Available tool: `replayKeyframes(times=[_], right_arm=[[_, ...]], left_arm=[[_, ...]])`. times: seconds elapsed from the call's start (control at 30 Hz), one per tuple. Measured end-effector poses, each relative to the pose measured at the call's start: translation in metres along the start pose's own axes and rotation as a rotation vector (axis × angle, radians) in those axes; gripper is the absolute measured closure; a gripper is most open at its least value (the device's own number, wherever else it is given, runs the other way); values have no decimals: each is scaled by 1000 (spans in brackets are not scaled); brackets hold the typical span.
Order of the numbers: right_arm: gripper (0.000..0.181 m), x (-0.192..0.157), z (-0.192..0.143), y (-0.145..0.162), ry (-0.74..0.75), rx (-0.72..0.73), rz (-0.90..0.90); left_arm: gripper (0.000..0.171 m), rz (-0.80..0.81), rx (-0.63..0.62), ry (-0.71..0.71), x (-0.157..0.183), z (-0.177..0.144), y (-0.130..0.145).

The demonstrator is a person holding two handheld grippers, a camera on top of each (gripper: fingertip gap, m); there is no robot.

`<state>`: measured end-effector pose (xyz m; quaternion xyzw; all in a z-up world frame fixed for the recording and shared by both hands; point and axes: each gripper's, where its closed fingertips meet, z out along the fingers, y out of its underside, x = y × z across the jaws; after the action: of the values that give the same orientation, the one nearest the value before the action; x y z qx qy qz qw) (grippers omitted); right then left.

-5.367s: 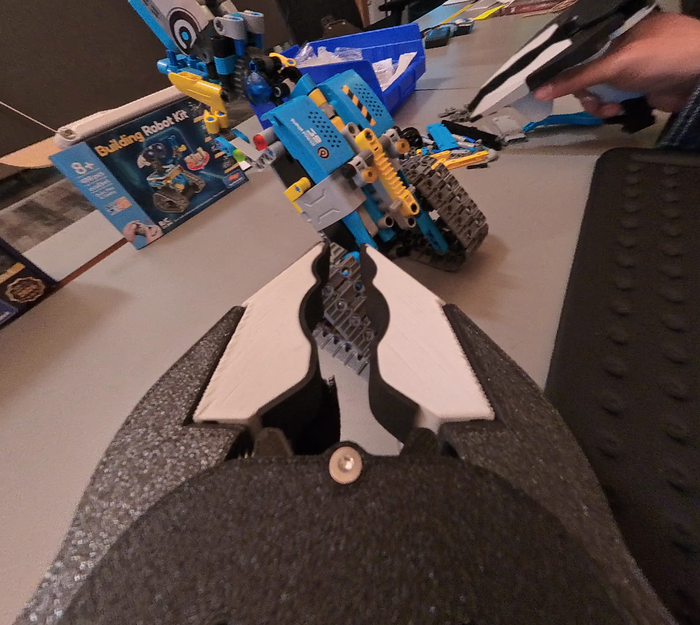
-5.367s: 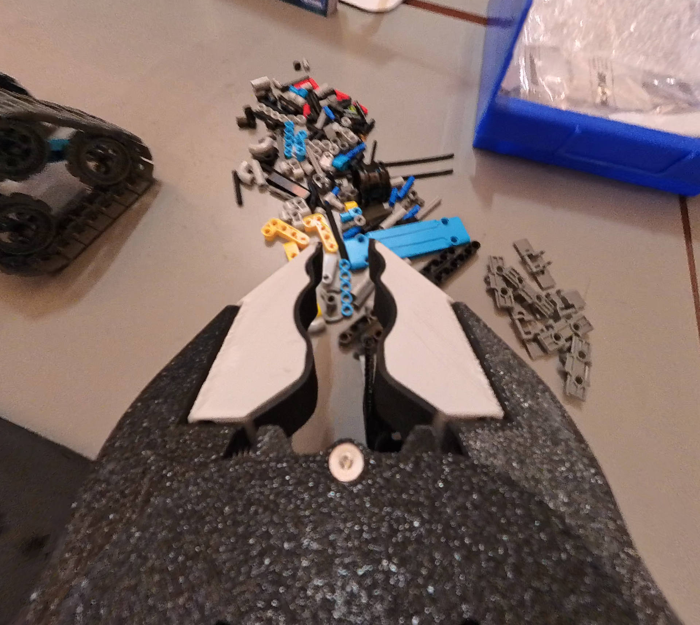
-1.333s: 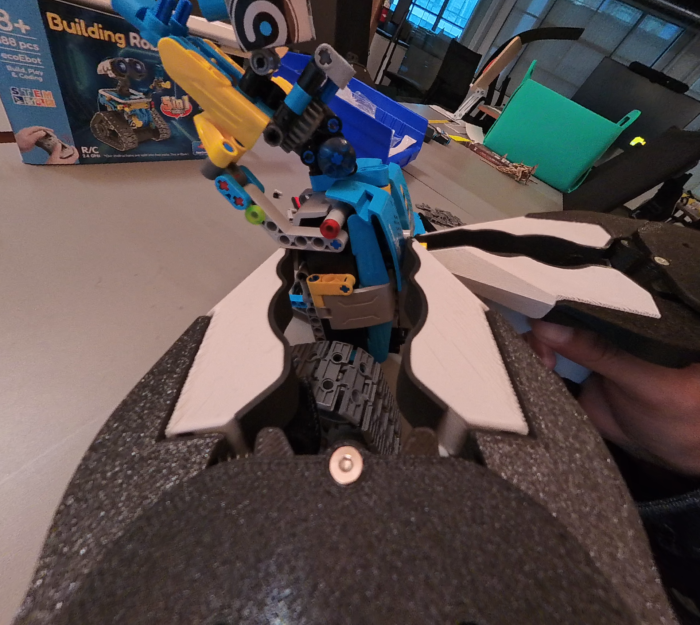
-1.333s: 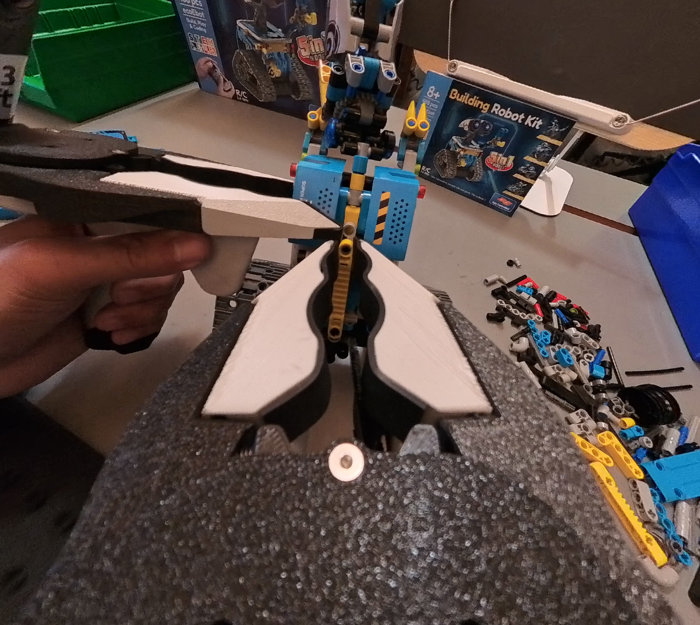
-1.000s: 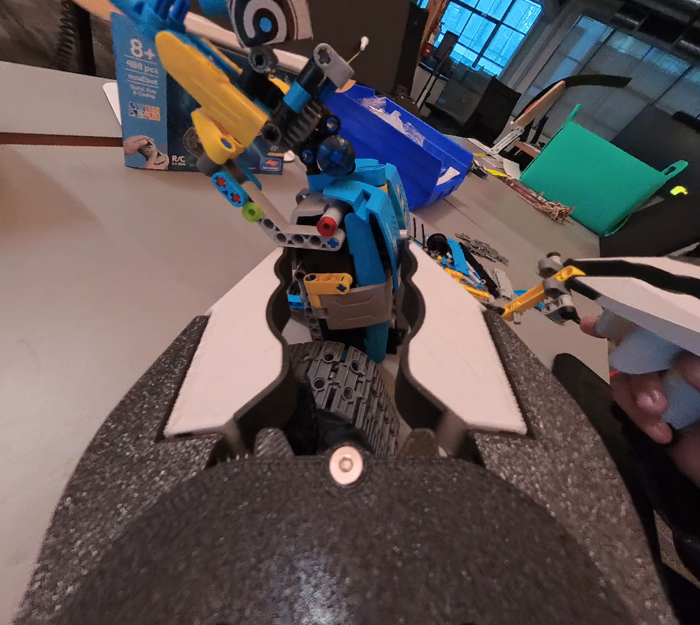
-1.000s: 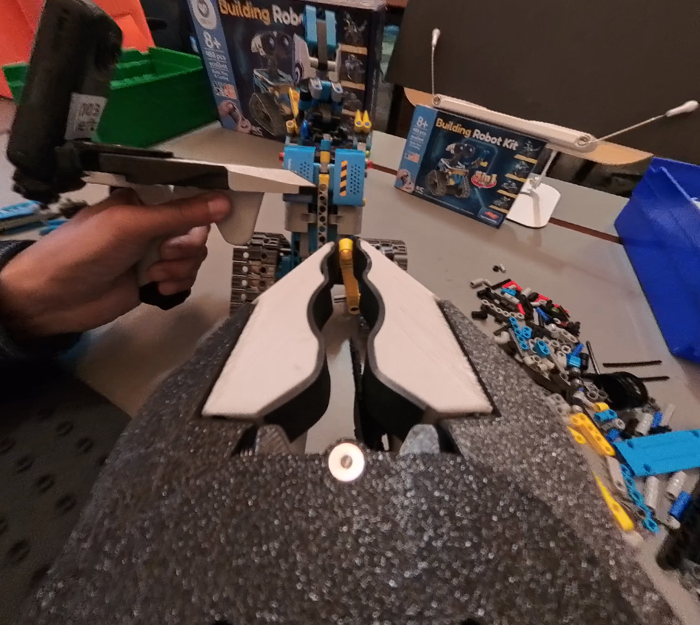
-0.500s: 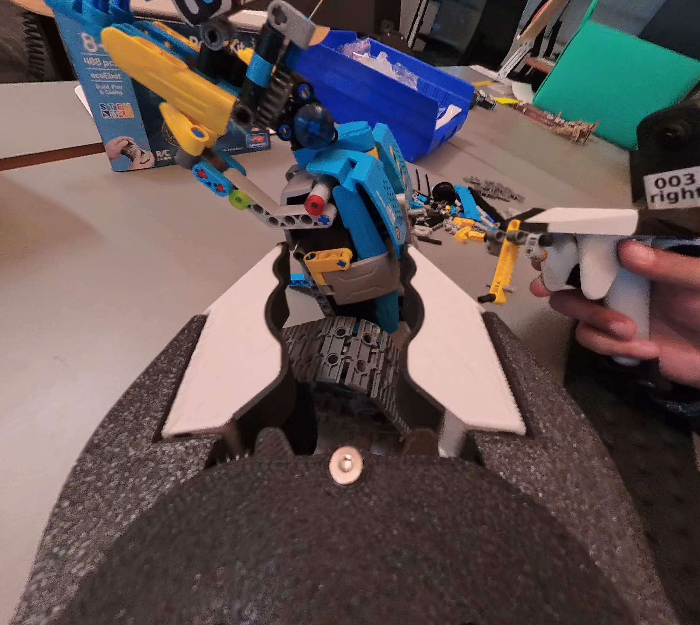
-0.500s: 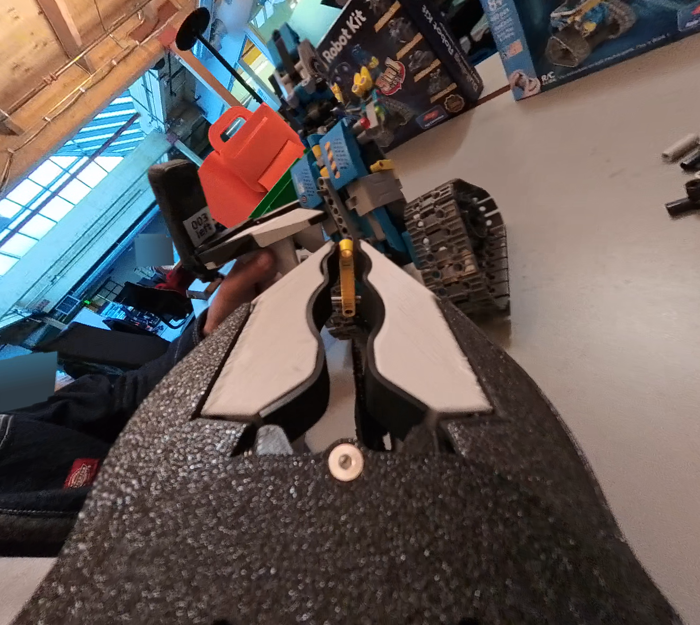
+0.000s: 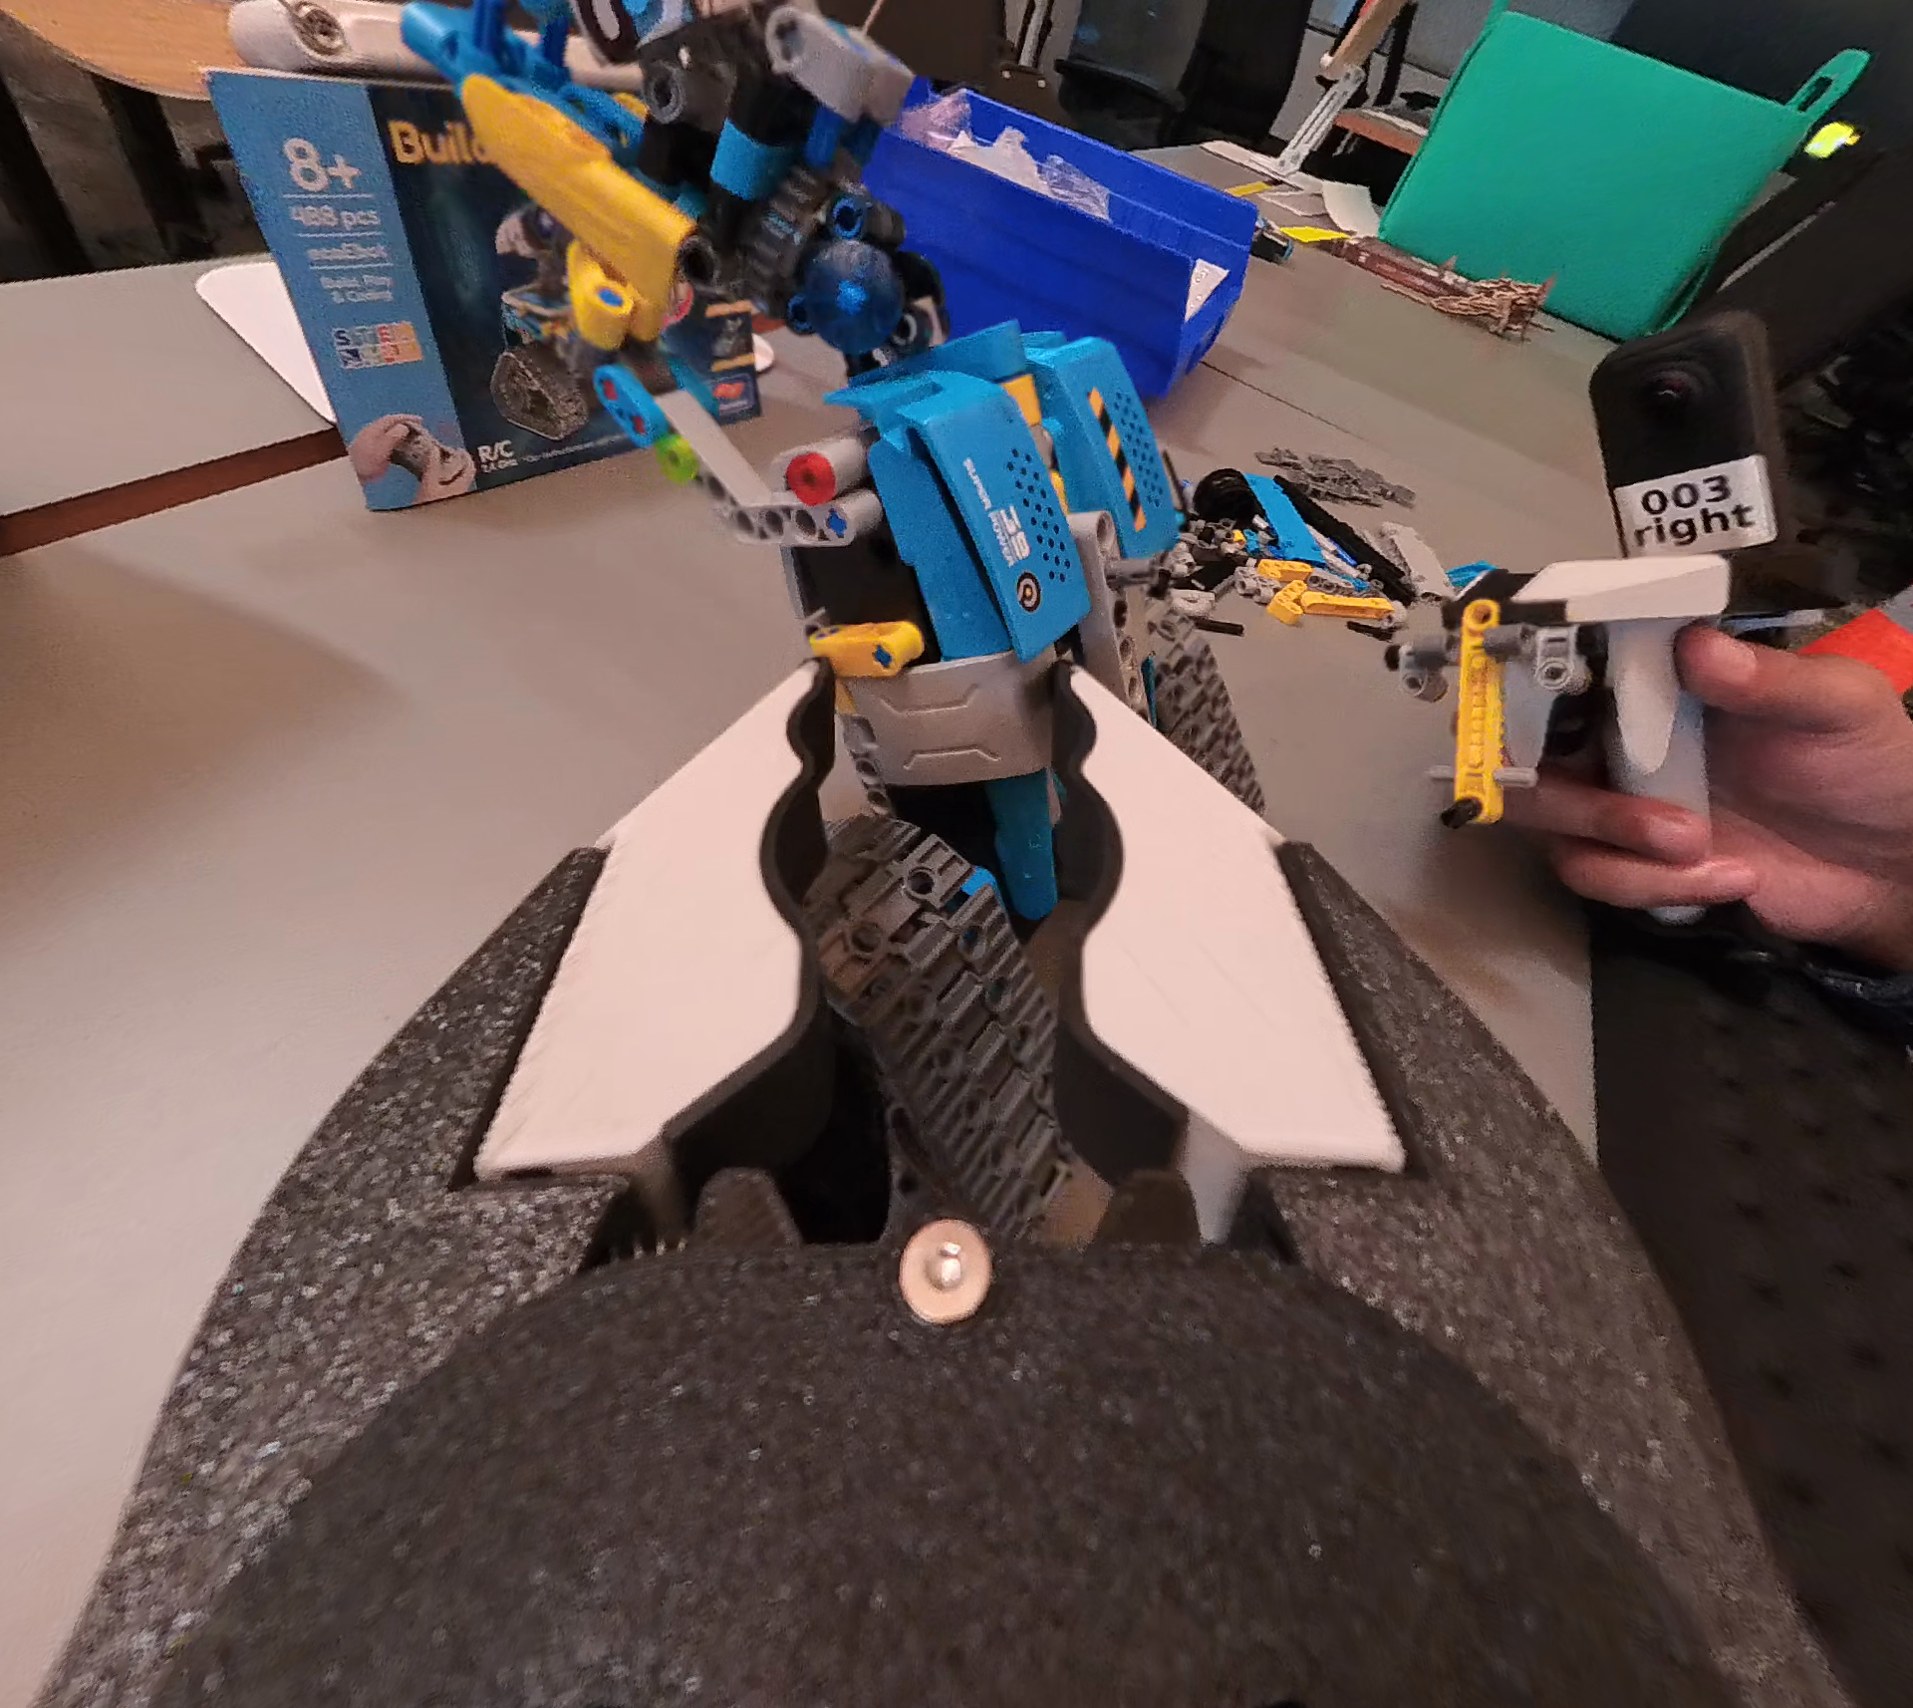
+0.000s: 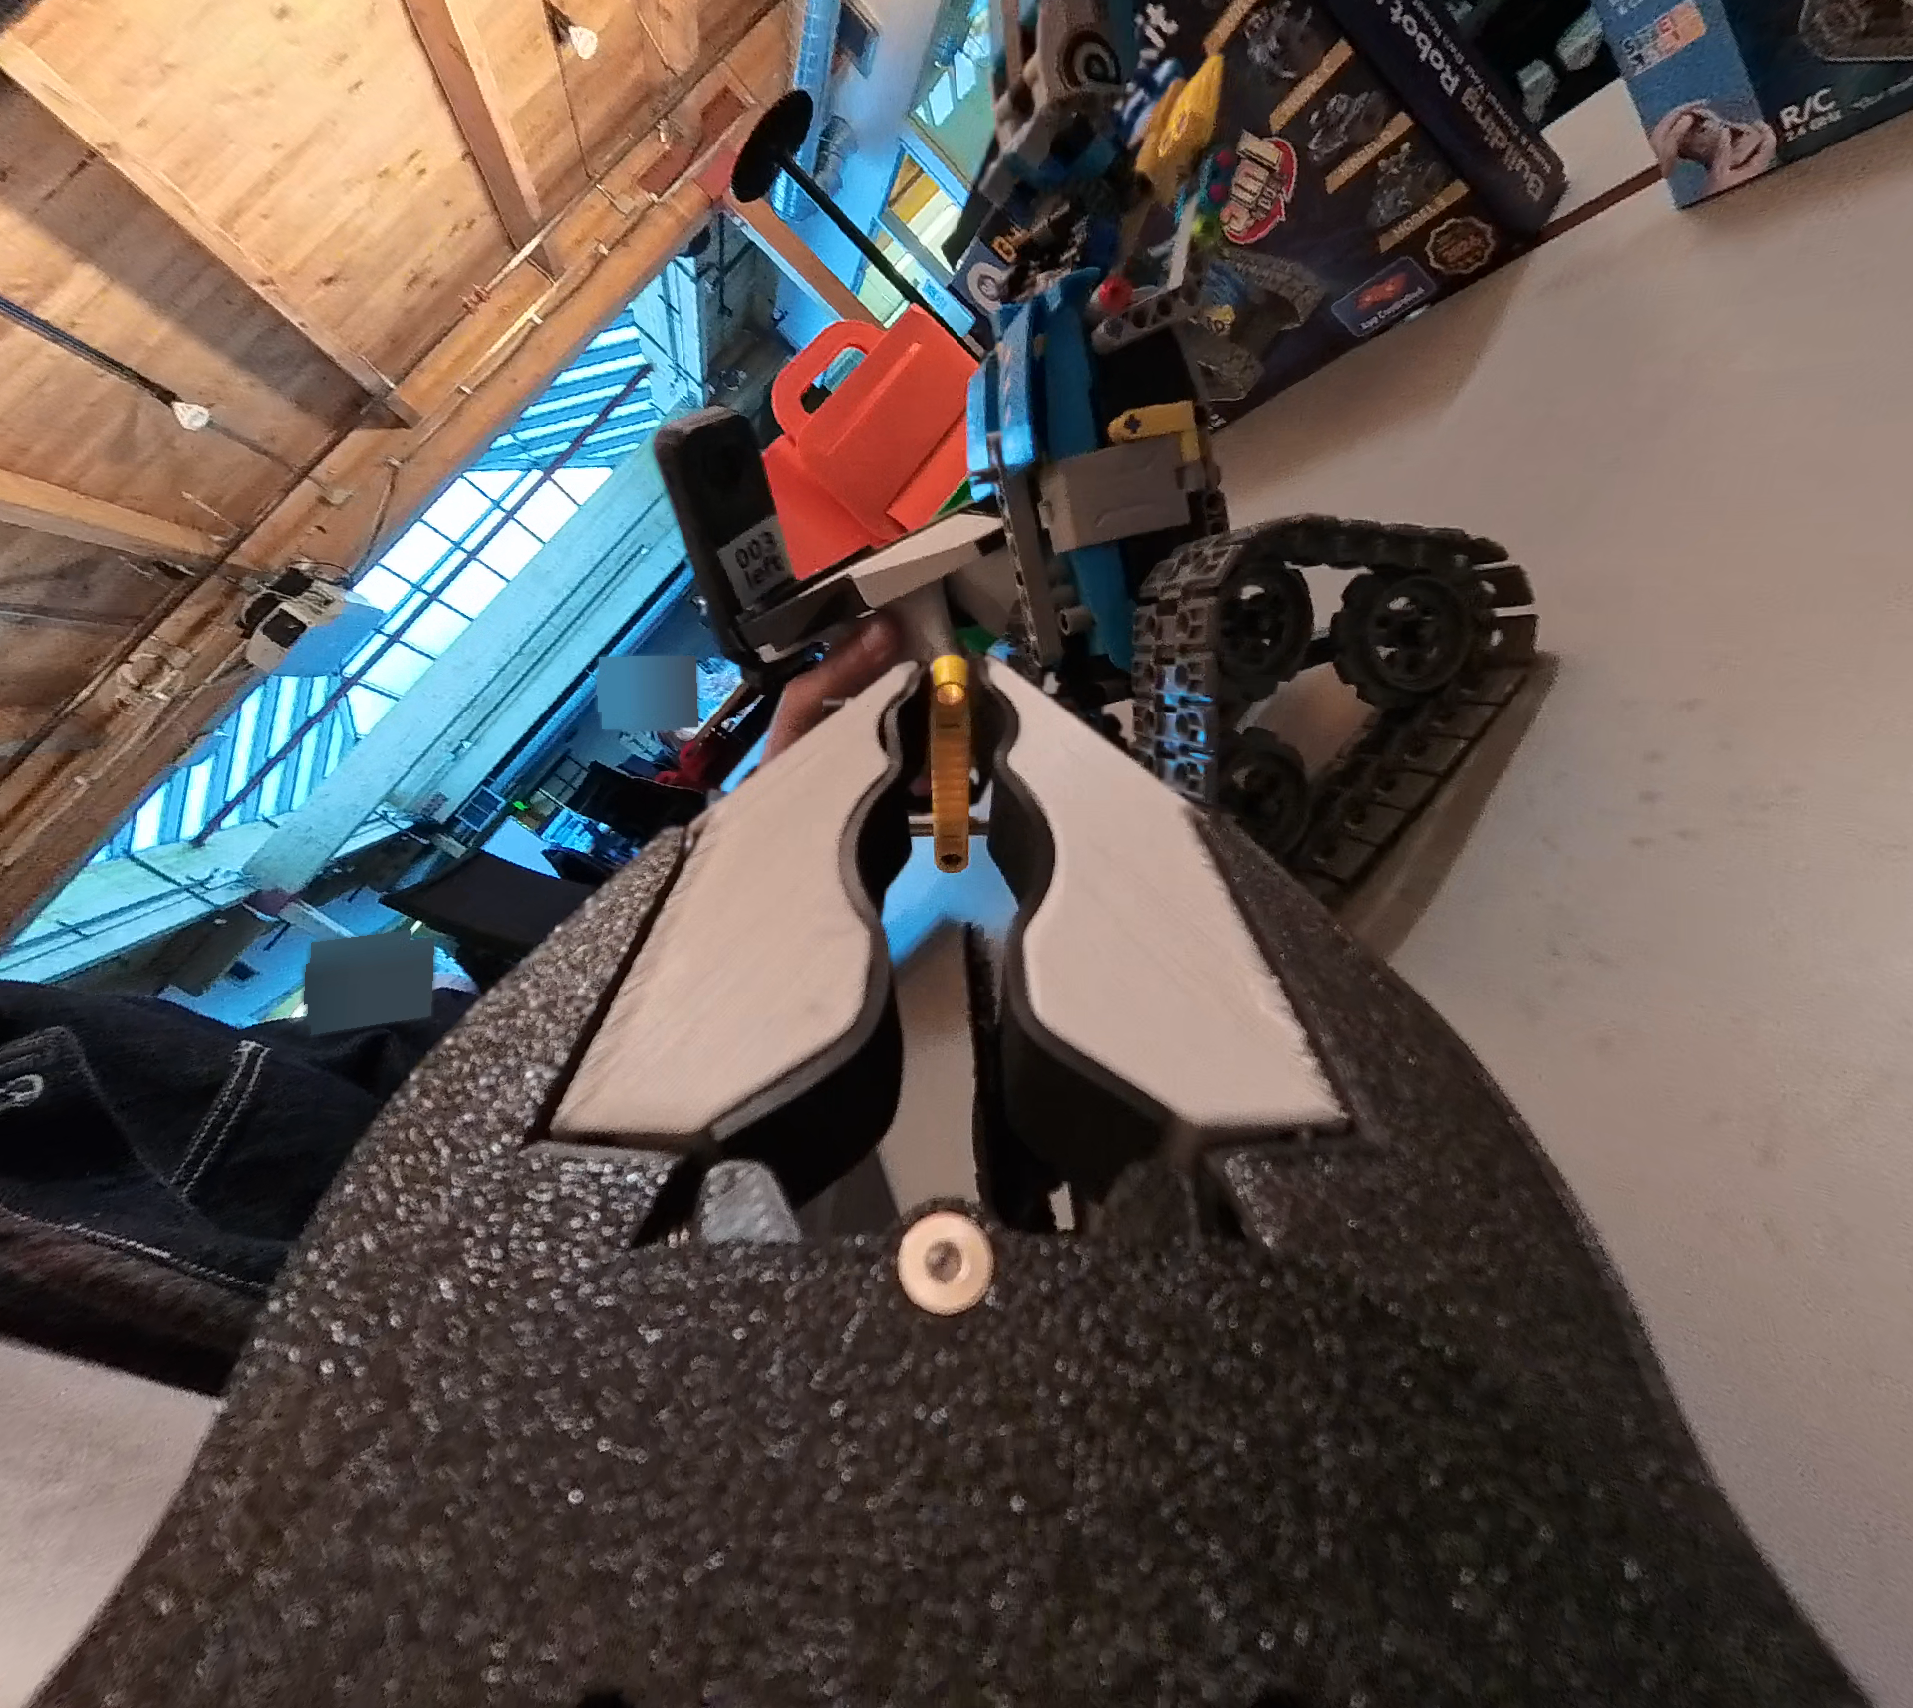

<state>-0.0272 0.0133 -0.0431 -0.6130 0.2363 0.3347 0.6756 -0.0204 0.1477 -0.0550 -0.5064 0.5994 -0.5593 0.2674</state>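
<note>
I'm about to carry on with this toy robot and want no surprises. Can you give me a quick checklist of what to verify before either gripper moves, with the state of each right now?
1. Left gripper closed on the toy robot: ok, fingers flank its grey lower body.
2. Right gripper holding the yellow beam: ok, pinched at the tips.
3. Yellow beam free of the toy robot: ok, a gap shows in the left wrist view.
4. Toy robot's tracks flat on the table: cannot tell.
5. Loose parts pile clear of both grippers: ok, it lies behind.
6. Blue bin out of the way: ok.
</note>
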Motion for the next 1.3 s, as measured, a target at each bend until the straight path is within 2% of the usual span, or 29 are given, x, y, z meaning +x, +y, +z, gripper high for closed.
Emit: replayKeyframes(times=[0.33, 0.47, 0.6, 0.63, 0.7, 0.77, 0.87, 0.97, 1.0, 1.07, 1.17, 1.3], right_arm=[[176, -4, -8, -10, -54, 65, 46], [176, -3, -9, -11, -53, 71, 52], [176, -2, -8, -10, -51, 65, 61], [176, -1, -7, -10, -52, 62, 64], [176, 0, -6, -9, -51, 59, 68], [176, 1, -5, -9, -45, 54, 66], [176, 0, -2, -6, -44, 36, 62], [176, -1, -3, -5, -51, 36, 61], [176, -1, -4, -6, -52, 42, 63], [176, -1, -4, -7, -58, 49, 76], [176, 0, -3, -7, -60, 43, 86], [176, -1, -3, -5, -59, 35, 74]], left_arm=[[121, -27, -15, -25, -4, -1, 2], [119, 46, -21, -72, -2, -8, 3], [119, 208, -36, -116, 10, -14, 5], [115, 214, -31, -120, 13, -14, 5], [97, 149, -34, -99, 21, -10, 8], [90, 77, -79, -136, 16, 1, 16], [84, 98, -162, -193, 4, 11, 28], [95, 167, -177, -163, -2, 2, 25], [113, 204, -182, -164, -8, -4, 23], [130, 244, -187, -207, -31, -15, 20], [139, 227, -214, -247, -59, -23, 27], [143, 196, -177, -233, -62, -24, 23]])
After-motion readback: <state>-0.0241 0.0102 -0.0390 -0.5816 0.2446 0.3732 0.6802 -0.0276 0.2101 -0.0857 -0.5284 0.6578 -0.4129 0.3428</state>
